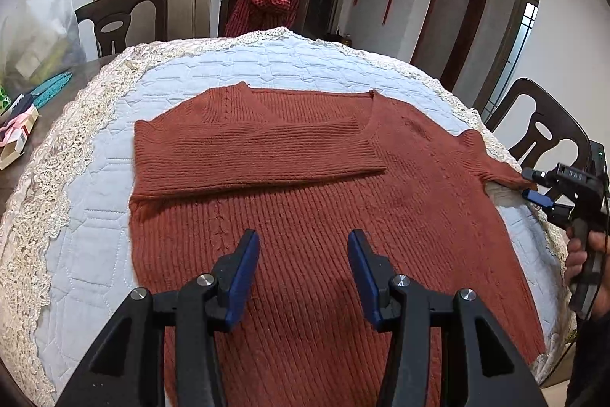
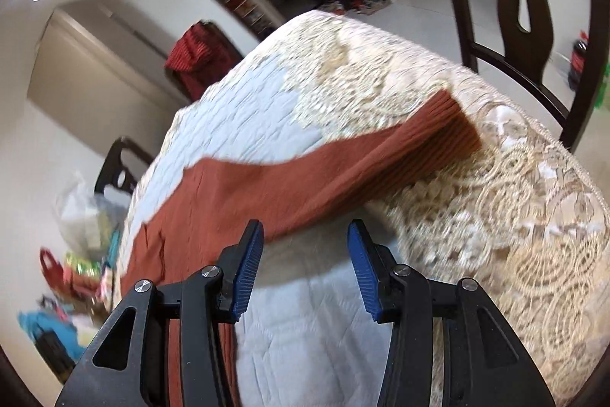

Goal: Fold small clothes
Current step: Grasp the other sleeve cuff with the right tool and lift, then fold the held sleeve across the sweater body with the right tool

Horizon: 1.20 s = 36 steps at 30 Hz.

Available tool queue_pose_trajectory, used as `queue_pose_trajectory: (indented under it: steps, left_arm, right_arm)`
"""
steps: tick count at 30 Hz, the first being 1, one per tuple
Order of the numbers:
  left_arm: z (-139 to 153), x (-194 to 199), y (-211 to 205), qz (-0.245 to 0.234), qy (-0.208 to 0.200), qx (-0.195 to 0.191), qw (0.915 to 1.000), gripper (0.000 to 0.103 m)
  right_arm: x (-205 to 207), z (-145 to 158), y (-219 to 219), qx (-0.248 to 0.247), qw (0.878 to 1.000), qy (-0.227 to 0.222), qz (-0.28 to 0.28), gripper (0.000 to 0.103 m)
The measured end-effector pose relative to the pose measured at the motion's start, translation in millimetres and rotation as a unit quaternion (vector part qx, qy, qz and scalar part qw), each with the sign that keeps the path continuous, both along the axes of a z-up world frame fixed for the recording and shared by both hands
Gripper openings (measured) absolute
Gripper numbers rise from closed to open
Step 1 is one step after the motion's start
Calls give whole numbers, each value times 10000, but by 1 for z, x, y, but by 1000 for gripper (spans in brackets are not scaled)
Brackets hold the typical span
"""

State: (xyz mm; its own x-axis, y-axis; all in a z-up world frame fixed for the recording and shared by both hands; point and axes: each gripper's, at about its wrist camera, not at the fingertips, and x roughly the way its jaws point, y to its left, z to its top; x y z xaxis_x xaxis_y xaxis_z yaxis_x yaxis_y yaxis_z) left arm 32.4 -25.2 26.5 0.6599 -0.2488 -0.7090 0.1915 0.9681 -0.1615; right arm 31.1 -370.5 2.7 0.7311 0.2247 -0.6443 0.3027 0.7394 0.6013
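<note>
A rust-red knit sweater (image 1: 305,208) lies flat, front up, on a white quilted cover (image 1: 95,254). One sleeve (image 1: 248,155) is folded across its chest. The other sleeve (image 1: 492,163) reaches out to the right over the lace border. My left gripper (image 1: 304,243) hovers open above the sweater's lower body, holding nothing. My right gripper (image 1: 532,185), held by a hand (image 1: 579,254), stands open by that sleeve's cuff. In the blurred right wrist view the right gripper (image 2: 305,239) is open just short of the outstretched sleeve (image 2: 343,166), with the cuff (image 2: 453,124) far ahead.
The cover's lace edge (image 2: 514,216) hangs over the round table's rim. Dark wooden chairs (image 1: 122,18) (image 1: 545,124) stand around it, one draped with a red checked cloth (image 1: 267,2). Boxes and bags (image 1: 23,124) clutter the table's left side.
</note>
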Motion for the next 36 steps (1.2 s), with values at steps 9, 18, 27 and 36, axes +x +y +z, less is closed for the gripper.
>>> queue_pose_trajectory:
  steps: [9, 18, 27, 36]
  left_arm:
    - [-16, 4, 4, 43, 232, -118, 9997, 51]
    - [-17, 3, 6, 22, 225, -281, 9993, 54]
    - [-13, 2, 7, 3, 230, -189, 9996, 55]
    - [-16, 5, 6, -44, 215, -268, 9994, 58]
  right_arm:
    - [19, 8, -4, -12, 9998, -134, -152, 15]
    - [48, 80, 85, -761, 9805, -1253, 1306, 14]
    - [67, 58, 196, -1202, 9437, -1090, 2884, 15]
    - [92, 60, 116, -2579, 9563, -395, 1320, 55]
